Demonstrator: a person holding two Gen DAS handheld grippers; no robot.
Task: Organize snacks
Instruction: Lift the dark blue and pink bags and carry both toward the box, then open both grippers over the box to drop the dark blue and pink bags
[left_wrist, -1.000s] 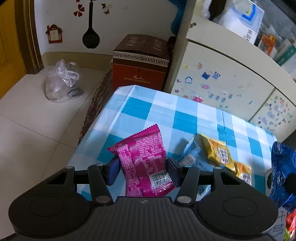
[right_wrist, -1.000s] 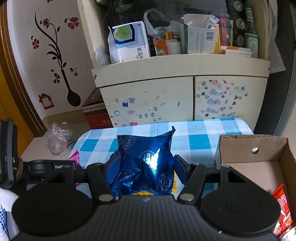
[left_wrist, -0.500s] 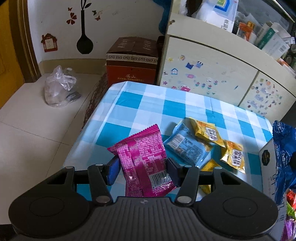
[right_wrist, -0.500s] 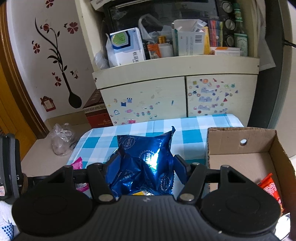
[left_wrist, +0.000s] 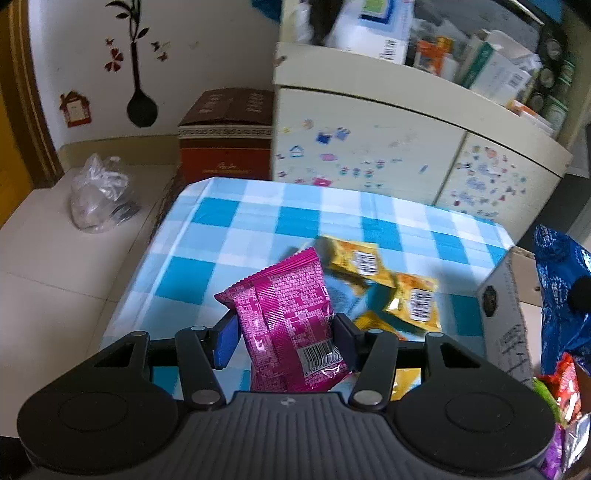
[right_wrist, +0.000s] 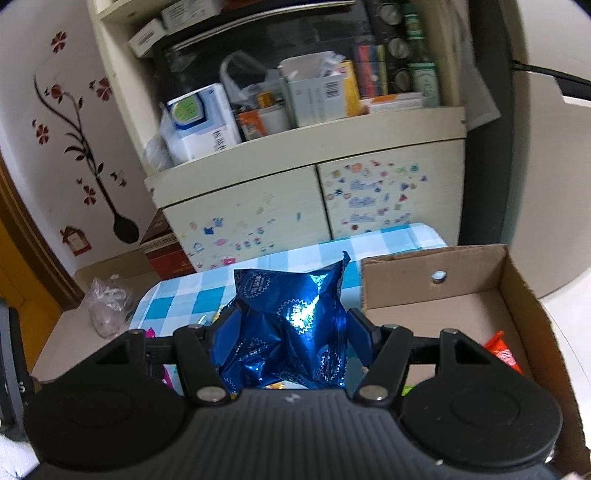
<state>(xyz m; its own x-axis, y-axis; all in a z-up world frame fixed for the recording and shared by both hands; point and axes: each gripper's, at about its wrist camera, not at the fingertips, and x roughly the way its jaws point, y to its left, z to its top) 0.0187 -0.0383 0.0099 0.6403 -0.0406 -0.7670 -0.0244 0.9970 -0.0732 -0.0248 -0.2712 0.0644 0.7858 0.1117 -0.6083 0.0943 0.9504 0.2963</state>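
Blue-and-white checked table (left_wrist: 229, 236) before a sticker-covered cream cabinet (left_wrist: 369, 147). Left gripper (left_wrist: 284, 334) clamped on a magenta foil snack packet (left_wrist: 291, 317), raised above yellow snack sachets (left_wrist: 354, 260) lying on the cloth. Right gripper (right_wrist: 288, 332) squeezing a shiny blue foil snack bag (right_wrist: 291, 325) beside an open brown cardboard box (right_wrist: 436, 273), seemingly holding a red packet (right_wrist: 502, 354).

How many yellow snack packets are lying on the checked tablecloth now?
3. One yellow packet lies farthest back, a second sits right of it near the cardboard box, and a third is partly hidden behind the left gripper. More may be hidden.
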